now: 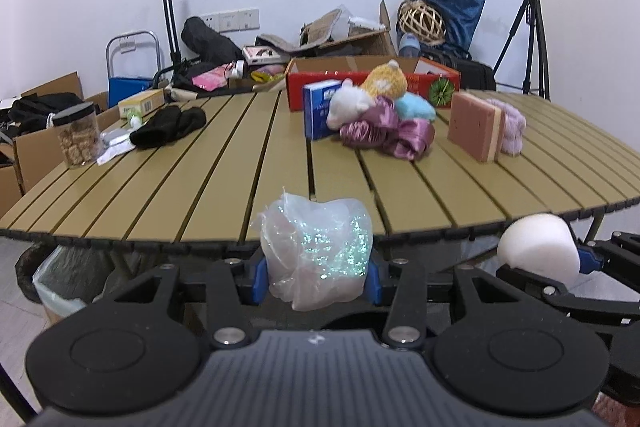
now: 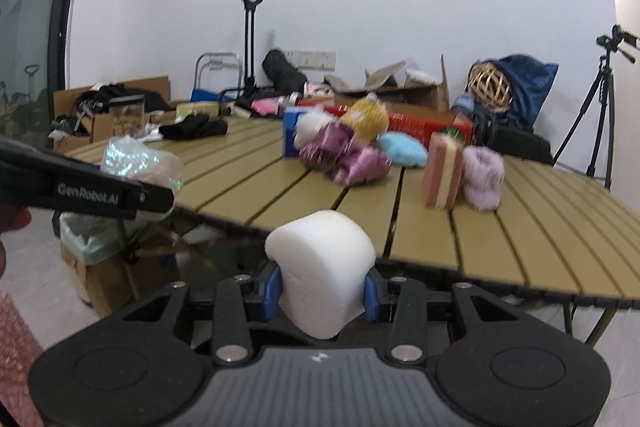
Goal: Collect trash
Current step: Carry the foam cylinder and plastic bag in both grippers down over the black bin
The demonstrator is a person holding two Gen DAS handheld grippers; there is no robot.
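My left gripper (image 1: 316, 277) is shut on a crumpled clear plastic bag (image 1: 316, 251) with glittery flecks, held just off the near edge of the slatted table (image 1: 224, 163). My right gripper (image 2: 322, 293) is shut on a white foam block (image 2: 322, 267), also held off the table's near edge. The foam block shows at the right of the left wrist view (image 1: 538, 247), and the plastic bag shows at the left of the right wrist view (image 2: 140, 165). A bin with a clear liner (image 1: 56, 275) stands on the floor under the table's left end; it also shows in the right wrist view (image 2: 90, 235).
On the table: a cookie jar (image 1: 78, 135), black cloth (image 1: 170, 127), a blue box (image 1: 318, 111), plush toys and purple scrunchies (image 1: 384, 123), a pink sponge block (image 1: 476, 131). A red box (image 1: 372, 83), cardboard boxes and a tripod (image 1: 532, 27) stand behind.
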